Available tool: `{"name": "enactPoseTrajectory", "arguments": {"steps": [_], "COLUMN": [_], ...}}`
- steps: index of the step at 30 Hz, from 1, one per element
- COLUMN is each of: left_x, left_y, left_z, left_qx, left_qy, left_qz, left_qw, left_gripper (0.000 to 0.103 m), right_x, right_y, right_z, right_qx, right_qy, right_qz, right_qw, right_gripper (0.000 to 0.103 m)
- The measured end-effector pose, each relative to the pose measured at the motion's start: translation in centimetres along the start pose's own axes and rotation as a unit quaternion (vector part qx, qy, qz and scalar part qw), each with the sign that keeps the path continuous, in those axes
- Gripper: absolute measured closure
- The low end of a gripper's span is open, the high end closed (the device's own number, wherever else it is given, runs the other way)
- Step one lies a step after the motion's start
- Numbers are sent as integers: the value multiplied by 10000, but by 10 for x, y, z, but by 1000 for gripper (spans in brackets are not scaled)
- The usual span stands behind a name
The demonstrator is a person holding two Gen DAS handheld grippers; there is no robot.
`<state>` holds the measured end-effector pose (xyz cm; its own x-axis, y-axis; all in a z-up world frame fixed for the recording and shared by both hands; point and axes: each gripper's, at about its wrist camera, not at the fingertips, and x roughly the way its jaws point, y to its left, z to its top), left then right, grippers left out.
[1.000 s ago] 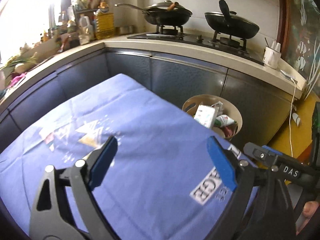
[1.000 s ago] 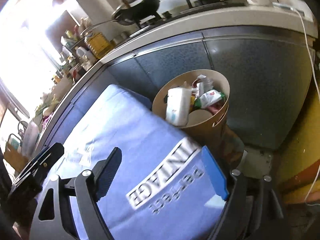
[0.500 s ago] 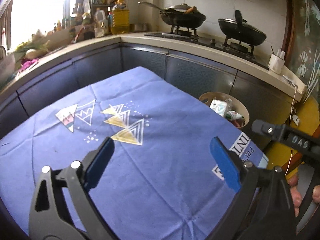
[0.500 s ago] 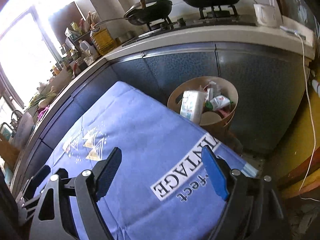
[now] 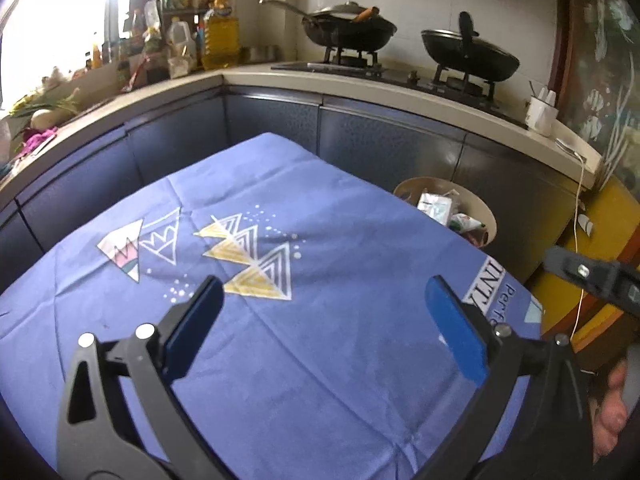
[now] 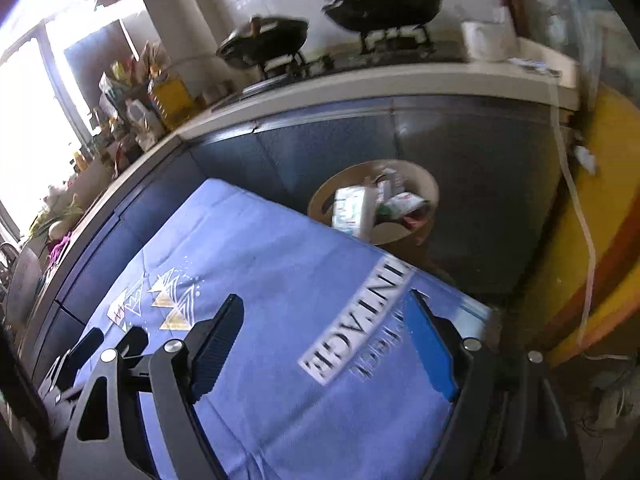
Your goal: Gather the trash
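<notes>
A tan round bin [image 5: 491, 222] [image 6: 431, 184] stands on the floor past the far right corner of the blue-clothed table [image 5: 320, 220] [image 6: 260, 240]. Inside lie a white carton [image 5: 434, 205] [image 6: 348, 208], a green-and-white packet [image 5: 466, 222] [image 6: 406, 202] and other scraps. My left gripper [image 5: 320, 284] hovers over the cloth's triangle print, its jaws opening with nothing between them. My right gripper [image 6: 324, 298] hangs open and empty above the "VINTAGE" lettering, short of the bin. No loose trash shows on the cloth.
A kitchen counter [image 5: 360, 84] wraps the table's far and left sides. It carries two black woks [image 5: 348, 32], bottles [image 5: 216, 36] and a white cup [image 5: 540, 114]. A white cable [image 6: 576, 208] hangs down to the right of the bin. A person's hand [image 5: 612, 400] shows at the right edge.
Both grippers have drawn back from the bin, so more of the cloth and its triangle print shows. The right view has tilted upward. The left jaws have spread slightly wider.
</notes>
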<state>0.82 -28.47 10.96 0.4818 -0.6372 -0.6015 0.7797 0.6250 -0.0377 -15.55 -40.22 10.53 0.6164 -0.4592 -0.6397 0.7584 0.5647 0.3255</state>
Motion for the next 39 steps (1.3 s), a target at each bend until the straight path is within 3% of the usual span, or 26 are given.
{"name": "enactPoseTrajectory", "arguments": {"steps": [11,21,31,39], "left_x": [-70,-114,-116,-96], "left_y": [-31,-64,-91,-85], "left_z": [-31,-49,-52,-52], "left_qx": [-156,68,287,165], "left_qy": [-294,-389,-339,-139], "left_qz": [507,626,661,835], "left_qw": [9982,9973,9968,9963], "left_gripper": [6,6,6,6], "right_x": [-64,-97,-103,-83], "right_y": [-24,-46,-64,-60], "right_z": [-23,-49,-49,-43], "right_qx": [-184,-38,33,-128], "right_qy": [-111,-104,-164,-57], "right_qz": [616,1071,1070,1089], "right_qw": [9979,9942,9941,9939], "right_gripper": [23,23,23,23]}}
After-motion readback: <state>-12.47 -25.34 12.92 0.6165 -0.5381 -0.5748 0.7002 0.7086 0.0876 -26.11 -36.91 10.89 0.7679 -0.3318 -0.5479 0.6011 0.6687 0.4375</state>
